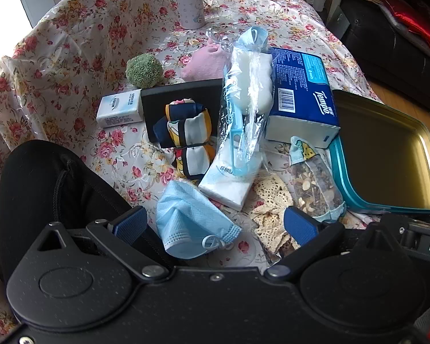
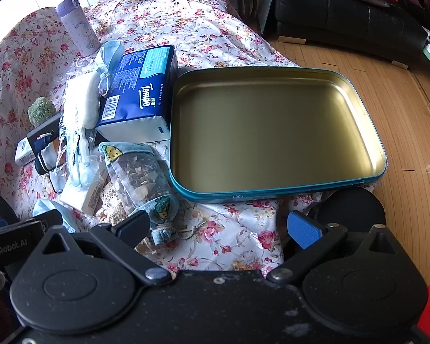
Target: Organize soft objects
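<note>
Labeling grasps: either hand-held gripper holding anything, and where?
Nothing held. Left hand-held gripper open above the face mask; right hand-held gripper open.

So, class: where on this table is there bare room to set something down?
The tin tray is empty. Bare cloth lies behind the tissue pack, and in front of the tray beside the right gripper. Left of the pack, items crowd together.

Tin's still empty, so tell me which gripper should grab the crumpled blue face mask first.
Left. The left gripper has open jaws either side of the crumpled blue face mask. The right gripper is open over bare cloth before the gold-lined teal tin.
</note>
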{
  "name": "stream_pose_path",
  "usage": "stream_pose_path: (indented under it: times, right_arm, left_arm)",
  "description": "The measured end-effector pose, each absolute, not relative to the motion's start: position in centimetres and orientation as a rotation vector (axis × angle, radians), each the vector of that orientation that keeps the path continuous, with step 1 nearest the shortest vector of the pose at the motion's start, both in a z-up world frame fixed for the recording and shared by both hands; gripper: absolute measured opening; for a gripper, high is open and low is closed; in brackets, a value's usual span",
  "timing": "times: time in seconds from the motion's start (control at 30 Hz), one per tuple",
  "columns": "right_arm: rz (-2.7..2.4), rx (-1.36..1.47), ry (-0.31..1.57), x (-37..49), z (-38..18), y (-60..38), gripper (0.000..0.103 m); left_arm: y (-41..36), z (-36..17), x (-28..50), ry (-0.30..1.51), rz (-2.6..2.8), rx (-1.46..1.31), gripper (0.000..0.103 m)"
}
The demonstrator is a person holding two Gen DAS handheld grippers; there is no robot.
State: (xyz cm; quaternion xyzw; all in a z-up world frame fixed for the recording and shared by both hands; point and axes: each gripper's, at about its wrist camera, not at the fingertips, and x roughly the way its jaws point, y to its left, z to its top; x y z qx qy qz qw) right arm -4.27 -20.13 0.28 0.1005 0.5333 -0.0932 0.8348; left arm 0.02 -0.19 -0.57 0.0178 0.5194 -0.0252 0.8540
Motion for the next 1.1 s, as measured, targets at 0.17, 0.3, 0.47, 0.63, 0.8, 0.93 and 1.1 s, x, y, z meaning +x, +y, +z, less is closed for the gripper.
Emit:
stream_pose_path:
  times: [0.17, 0.3, 0.47, 0.63, 0.8, 0.93, 1.1]
  right_arm:
    - [-0.200, 0.218, 1.123, -4.4, 0.4, -20.3, 0.103]
    - [-0.188, 0.228, 1.103, -4.7, 0.7, -20.3, 0.103]
    - [-0.138, 0.225, 1.075, -5.2, 0.8, -19.7, 0.102]
    - [-0.085, 0.209, 1.080, -5.6, 0.0, -18.3, 0.102]
    - [-0.008, 0.237, 1.113, -5.5, -1.4, -16.9, 0.097]
    - [0.048, 0.282, 1.106, -4.9, -2.0, -16.0, 0.096]
    - [0.060, 0.222, 1.072, -2.9, -1.9, -15.0, 0.094]
  left_arm:
    - [-0.2, -0.4, 0.0, 1.087, -0.057, 0.038, 0.098]
    - [-0.3, -0.3, -0.1, 1.072, -0.066, 0.045, 0.098]
    - [0.2, -0.9, 0.6, 1.102, -0.119, 0.030, 0.088]
    - [2.2, -1.0, 1.7, 1.094, -0.119, -0.001, 0.088]
    - [4.6, 0.2, 2.5, 1.027, -0.092, -0.032, 0.088]
    - [6.3, 0.8, 3.0, 0.980, -0.051, -0.061, 0.089]
    - [7.2, 0.8, 3.4, 0.955, -0.020, -0.068, 0.095]
